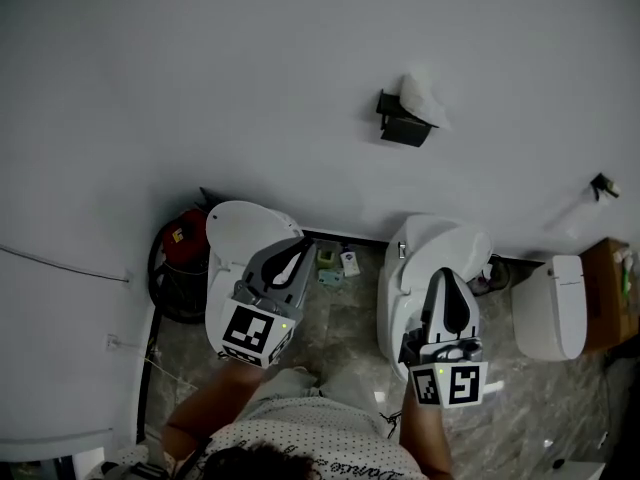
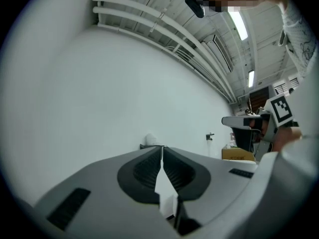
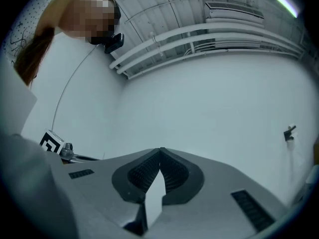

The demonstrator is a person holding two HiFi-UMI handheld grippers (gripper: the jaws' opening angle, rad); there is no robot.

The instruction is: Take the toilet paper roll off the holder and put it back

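Observation:
A white toilet paper roll [image 1: 424, 98] sits on a black holder [image 1: 404, 128] fixed to the pale wall, up and right of centre in the head view. My left gripper [image 1: 299, 244] and right gripper [image 1: 445, 274] are both held well below it, apart from it, jaws shut with nothing between them. In the left gripper view the shut left gripper [image 2: 162, 147] points at the wall, and the roll [image 2: 150, 138] and holder [image 2: 149, 145] show small just past its tips. The right gripper view shows the shut right gripper [image 3: 160, 149] facing bare wall; the roll is not in it.
A small dark wall hook [image 1: 602, 185] is right of the holder. On the marble floor stand a red and black canister [image 1: 183, 236], small bottles [image 1: 336, 261], a white bin [image 1: 553, 306] and a cardboard box [image 1: 611, 286].

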